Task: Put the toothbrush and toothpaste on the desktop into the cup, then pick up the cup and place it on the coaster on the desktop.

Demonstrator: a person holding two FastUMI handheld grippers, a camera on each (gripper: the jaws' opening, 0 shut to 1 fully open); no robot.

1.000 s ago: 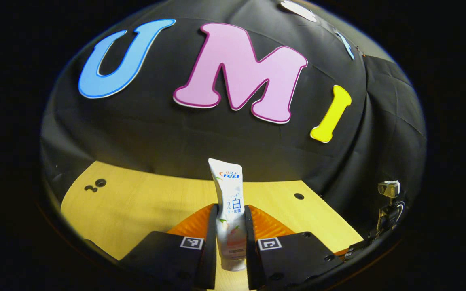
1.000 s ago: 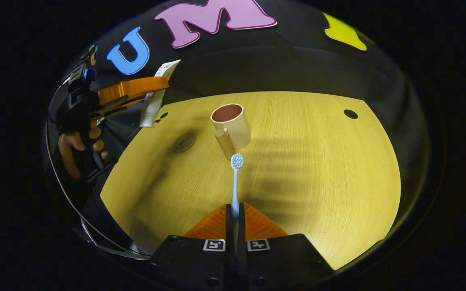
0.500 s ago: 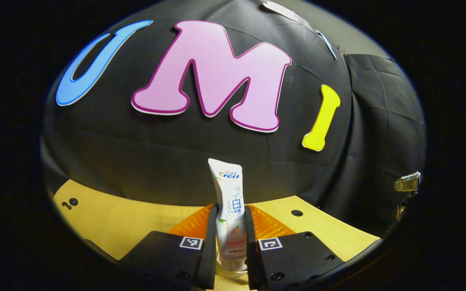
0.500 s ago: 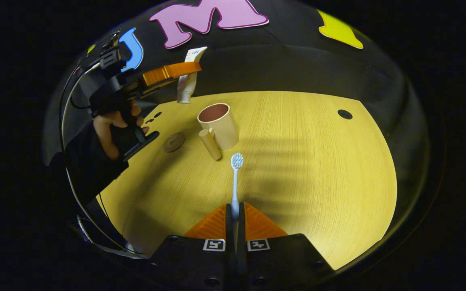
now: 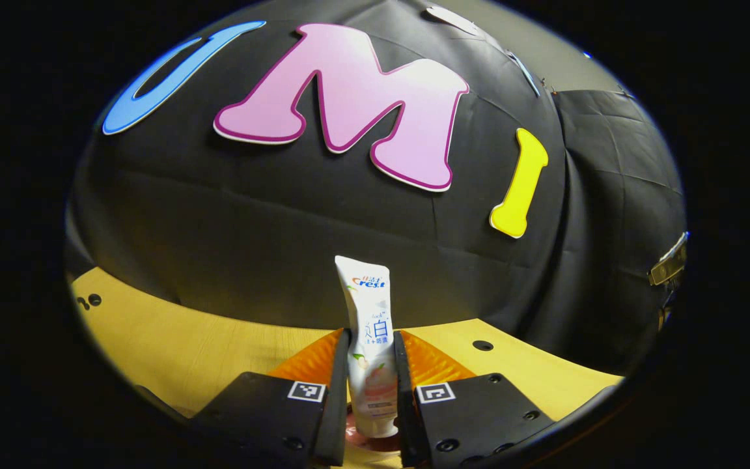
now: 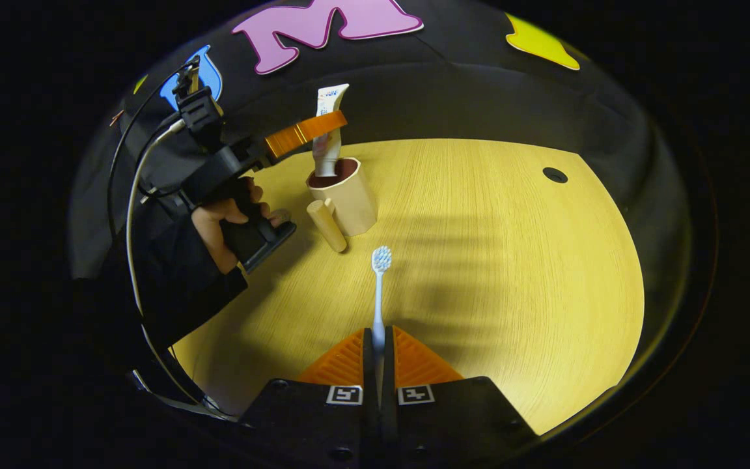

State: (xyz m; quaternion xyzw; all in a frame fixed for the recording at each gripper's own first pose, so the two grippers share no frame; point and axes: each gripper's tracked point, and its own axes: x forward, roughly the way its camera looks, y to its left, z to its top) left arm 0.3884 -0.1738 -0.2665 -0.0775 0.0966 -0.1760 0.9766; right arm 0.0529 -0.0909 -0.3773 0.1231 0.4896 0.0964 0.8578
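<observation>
Desktop (image 6: 479, 260): pale wood grain, smooth. Cup (image 6: 349, 202): beige, cylindrical, stubby handle, dark red inside; the cap end of the toothpaste (image 5: 370, 339) is being lowered into it, the soft white tube being clamped upright by the left gripper (image 5: 371, 397). Toothbrush (image 6: 379, 293): slim, pale blue, being pinched at its handle by the right gripper (image 6: 379, 355), bristles near the cup.

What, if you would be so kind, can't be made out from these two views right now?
- Coaster: not visible; in the right gripper view the hand and left gripper cover where it might lie.
- Toothpaste cap: in the left gripper view hidden between the fingers; in the right, whether it touches the cup bottom.
- Toothbrush handle: hidden inside the right gripper.
</observation>
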